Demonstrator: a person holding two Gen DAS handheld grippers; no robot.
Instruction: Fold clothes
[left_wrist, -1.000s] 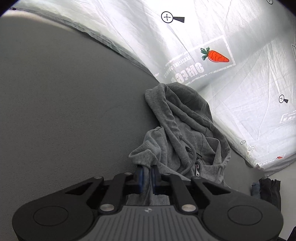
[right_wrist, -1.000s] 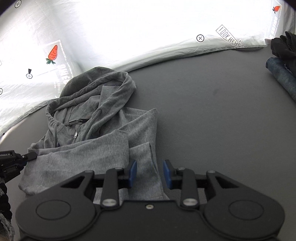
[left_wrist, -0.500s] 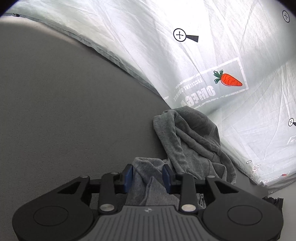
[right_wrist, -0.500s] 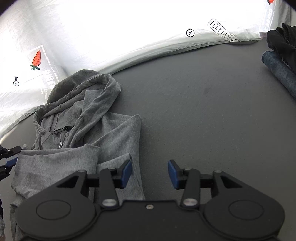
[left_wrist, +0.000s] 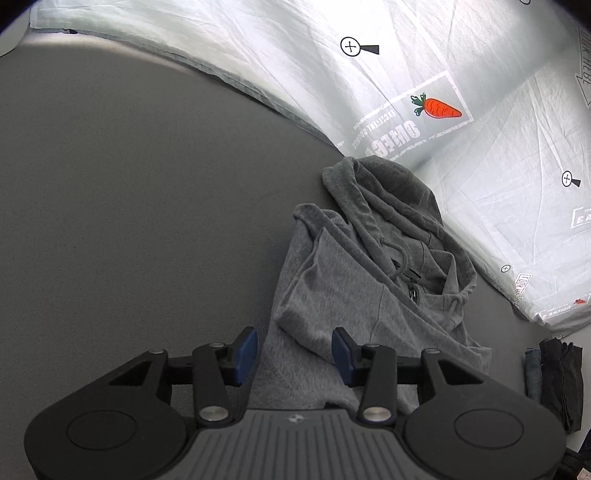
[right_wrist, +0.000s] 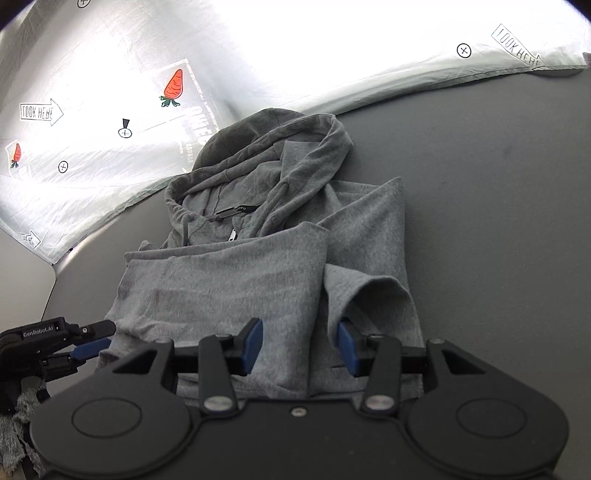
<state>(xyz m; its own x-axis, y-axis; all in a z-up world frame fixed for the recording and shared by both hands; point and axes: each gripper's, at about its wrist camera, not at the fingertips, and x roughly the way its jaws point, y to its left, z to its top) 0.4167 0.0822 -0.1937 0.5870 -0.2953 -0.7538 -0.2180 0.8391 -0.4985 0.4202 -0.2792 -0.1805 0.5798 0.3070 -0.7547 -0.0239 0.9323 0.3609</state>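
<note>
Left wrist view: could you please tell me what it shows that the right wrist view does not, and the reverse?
Only the left wrist view shows the stack of dark folded clothes at the far right. Only the right wrist view shows the left gripper from outside, beside the hoodie's edge, and the neck label. Both show the grey hoodie on the dark table, the carrot-print sheet behind it, and open blue-tipped jaws over the fabric, including the right gripper.

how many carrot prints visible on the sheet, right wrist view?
2. One carrot on the sheet up-left of the hoodie hood; a second carrot at the far left edge. More may lie under the hoodie or out of frame.
</note>
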